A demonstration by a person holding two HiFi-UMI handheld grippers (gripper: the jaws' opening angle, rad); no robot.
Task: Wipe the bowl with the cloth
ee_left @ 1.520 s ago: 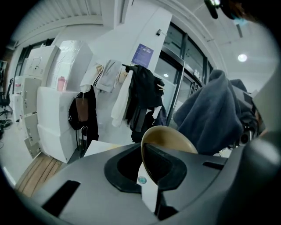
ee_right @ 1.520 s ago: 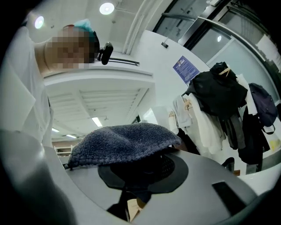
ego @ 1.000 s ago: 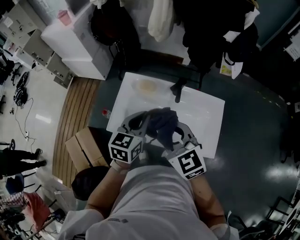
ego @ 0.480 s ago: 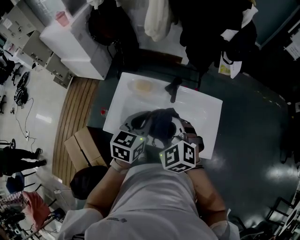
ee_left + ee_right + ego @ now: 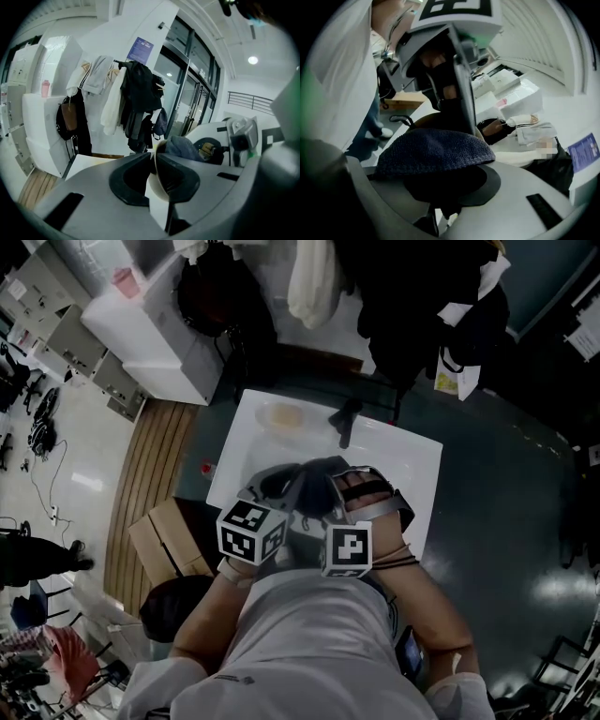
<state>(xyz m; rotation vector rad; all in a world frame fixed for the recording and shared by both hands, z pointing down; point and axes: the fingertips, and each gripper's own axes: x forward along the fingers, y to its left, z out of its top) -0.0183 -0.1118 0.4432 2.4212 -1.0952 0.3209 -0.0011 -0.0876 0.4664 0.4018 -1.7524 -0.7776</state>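
My left gripper (image 5: 270, 488) is shut on the rim of a pale bowl (image 5: 158, 180), holding it above the white table (image 5: 412, 465). In the left gripper view the rim stands edge-on between the jaws of the left gripper (image 5: 154, 161). My right gripper (image 5: 349, 491) is shut on a dark blue cloth (image 5: 319, 479), which is pressed into the bowl right beside the left jaws. In the right gripper view the knitted cloth (image 5: 433, 145) bulges over the right gripper (image 5: 443, 180), with a tan edge of the bowl (image 5: 415, 123) behind it. Most of the bowl is hidden in the head view.
At the table's far side lie a tan round dish (image 5: 281, 415) and a dark object (image 5: 345, 418). A cardboard box (image 5: 169, 535) sits on the floor at left, a white cabinet (image 5: 159, 324) beyond it. Coats (image 5: 412, 296) hang behind the table.
My right gripper has swung left toward the left gripper and rolled, its marker cube now beside the left cube. The cloth has shifted with it against the bowl. The left gripper has barely moved.
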